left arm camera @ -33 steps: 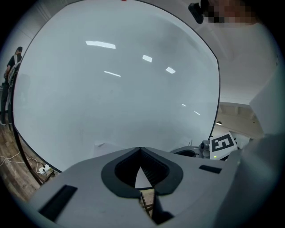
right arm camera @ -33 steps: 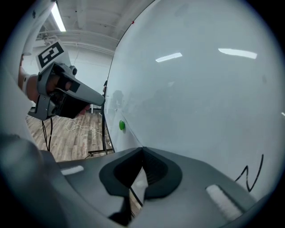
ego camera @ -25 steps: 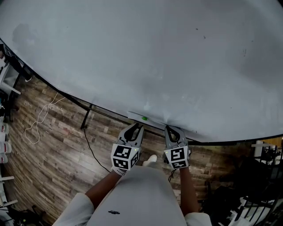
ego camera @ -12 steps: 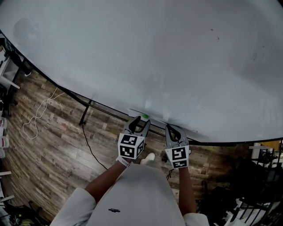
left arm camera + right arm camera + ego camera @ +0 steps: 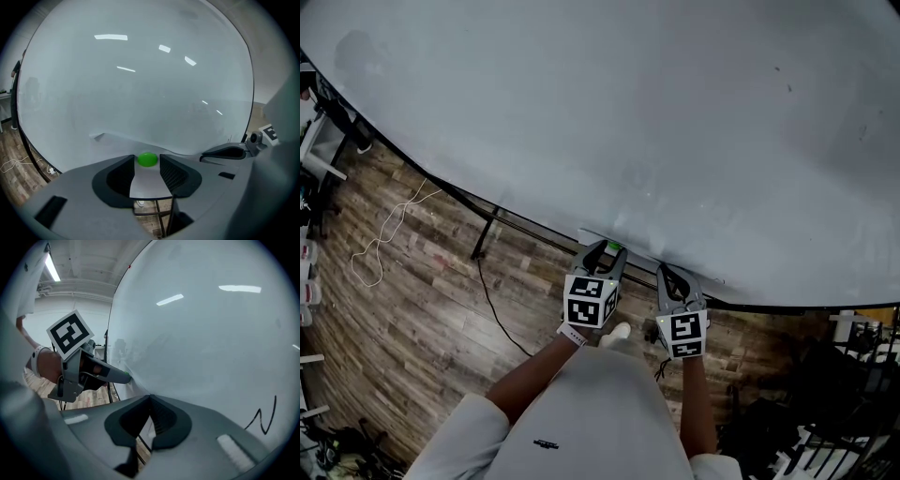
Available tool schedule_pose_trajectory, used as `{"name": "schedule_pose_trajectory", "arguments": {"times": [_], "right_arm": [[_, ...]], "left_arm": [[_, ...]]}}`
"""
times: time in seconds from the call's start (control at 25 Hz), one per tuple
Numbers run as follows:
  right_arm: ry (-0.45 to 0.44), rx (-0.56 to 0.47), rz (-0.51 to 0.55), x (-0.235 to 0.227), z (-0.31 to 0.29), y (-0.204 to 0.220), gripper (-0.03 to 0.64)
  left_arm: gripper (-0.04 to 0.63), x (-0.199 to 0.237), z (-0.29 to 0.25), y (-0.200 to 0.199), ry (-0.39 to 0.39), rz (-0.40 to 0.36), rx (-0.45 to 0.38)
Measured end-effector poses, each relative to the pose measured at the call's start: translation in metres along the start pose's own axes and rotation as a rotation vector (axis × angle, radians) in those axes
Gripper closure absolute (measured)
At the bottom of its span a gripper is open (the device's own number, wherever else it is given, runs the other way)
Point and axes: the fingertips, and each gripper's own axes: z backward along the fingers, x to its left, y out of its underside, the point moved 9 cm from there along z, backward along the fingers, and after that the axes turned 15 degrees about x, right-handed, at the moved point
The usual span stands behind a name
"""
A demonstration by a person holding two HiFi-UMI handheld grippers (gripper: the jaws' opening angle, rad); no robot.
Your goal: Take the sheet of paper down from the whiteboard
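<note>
The white sheet of paper (image 5: 121, 146) hangs low on the large white whiteboard (image 5: 609, 112), bulging away from it, with a small round green magnet (image 5: 147, 159) on it. The left gripper (image 5: 607, 252) has its fingers opening, and the magnet lies untouched between their tips. The right gripper (image 5: 150, 399) has its fingers pressed together, pinching the sheet's lower edge. Below is a brown wooden plank floor (image 5: 422, 281).

White sheet (image 5: 117, 146) low on whiteboard (image 5: 140, 70)
</note>
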Motion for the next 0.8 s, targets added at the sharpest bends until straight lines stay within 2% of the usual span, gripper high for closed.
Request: {"name": "schedule_pose_trajectory", "arguments": {"times": [0.16,0.32,0.8], "right_arm": [[-0.006,-0.002,-0.007,0.0001,-0.0008,-0.0006,0.604],[-0.008,-0.004,-0.010,-0.0001,-0.0014,-0.0011,0.604],[-0.008,-0.008,-0.034,0.0089,0.0009,-0.0023,0.606]], "left_arm": [[0.427,-0.0009,0.0002,-0.0011,-0.019,0.009,0.009],[0.472,-0.0023,-0.0012,-0.0005,-0.020,0.023,0.013],[0.474,-0.0006,0.0078,-0.0031,0.004,0.001,0.009]]}}
